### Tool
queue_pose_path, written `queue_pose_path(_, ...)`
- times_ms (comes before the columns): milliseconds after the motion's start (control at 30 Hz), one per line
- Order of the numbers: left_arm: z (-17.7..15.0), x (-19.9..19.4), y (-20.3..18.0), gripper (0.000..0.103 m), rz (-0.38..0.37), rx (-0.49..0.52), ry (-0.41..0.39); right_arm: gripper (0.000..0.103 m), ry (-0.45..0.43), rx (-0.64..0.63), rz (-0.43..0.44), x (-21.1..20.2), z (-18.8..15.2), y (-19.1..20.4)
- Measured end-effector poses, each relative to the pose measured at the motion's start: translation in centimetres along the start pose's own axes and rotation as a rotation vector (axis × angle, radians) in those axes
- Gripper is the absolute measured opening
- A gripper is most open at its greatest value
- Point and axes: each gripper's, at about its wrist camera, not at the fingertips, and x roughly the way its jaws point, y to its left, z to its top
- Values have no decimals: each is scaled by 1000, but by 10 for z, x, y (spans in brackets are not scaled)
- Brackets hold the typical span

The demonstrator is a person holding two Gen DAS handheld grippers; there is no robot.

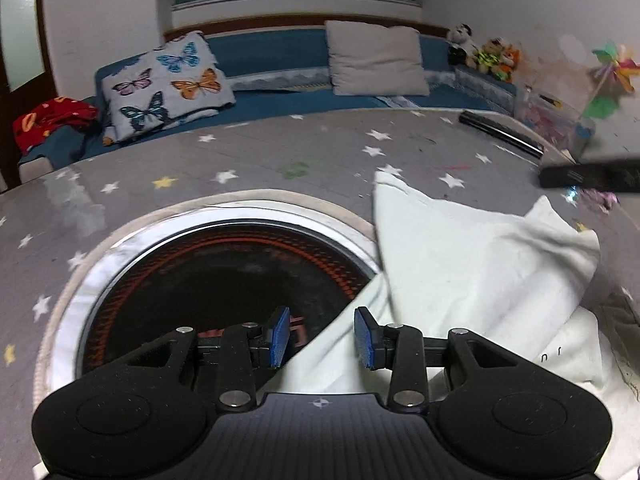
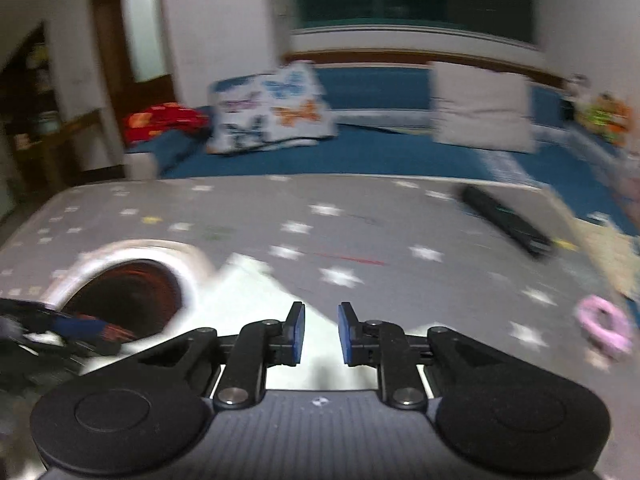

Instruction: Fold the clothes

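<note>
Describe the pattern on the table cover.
Grey table cover with white stars, a few yellow; clearest in the left wrist view.

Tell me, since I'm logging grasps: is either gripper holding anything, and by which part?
Nothing is held. The left gripper and right gripper are both open above the crumpled white cloth garment, with no fabric between the pads.

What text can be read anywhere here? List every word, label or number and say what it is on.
No text can be read for certain.
White garment: small dark marks near its lower right edge, too small to read.
Black remote: a faint green mark, blurred.
Round cooktop: orange ring pattern only, no legible writing.
</note>
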Motion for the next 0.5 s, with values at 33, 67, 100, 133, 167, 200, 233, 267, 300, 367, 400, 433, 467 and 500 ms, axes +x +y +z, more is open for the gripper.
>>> queue_pose_path(33,0,2,-2,38,-6,4,3,19,10,-14,34,8,4,8)
queue_pose_path(67,0,4,-4,38,-15,8,3,20,24,-28,73,20,9,18)
queue_pose_path(100,0,4,-6,38,-22,12,2,21,44,-40,109,34,14,28)
queue_pose_path(133,-1,5,-7,38,-28,17,1,21,62,-49,128,44,17,35)
queue_pose_path(167,-1,5,-8,38,-33,23,0,21,75,-56,133,51,18,38)
queue_pose_path(200,-1,6,-9,38,-36,28,0,21,81,-62,125,53,16,39)
queue_pose_path(233,-2,7,-10,38,-38,32,1,23,88,-67,118,55,14,39)
queue_pose_path(267,-2,8,-11,38,-40,36,4,25,94,-72,110,57,13,40)
queue_pose_path(300,-2,10,-12,38,-41,40,6,25,101,-77,102,59,11,40)
queue_pose_path(367,-2,13,-12,38,-40,42,10,21,114,-87,87,63,8,41)
queue_pose_path(400,-2,14,-12,38,-41,43,10,16,120,-93,79,65,6,42)
queue_pose_path(433,-2,15,-12,38,-43,43,10,9,127,-98,71,67,5,42)
queue_pose_path(467,-2,16,-11,38,-45,43,10,8,133,-103,64,69,3,43)
queue_pose_path(500,-1,17,-11,38,-44,43,11,7,140,-108,56,71,2,44)
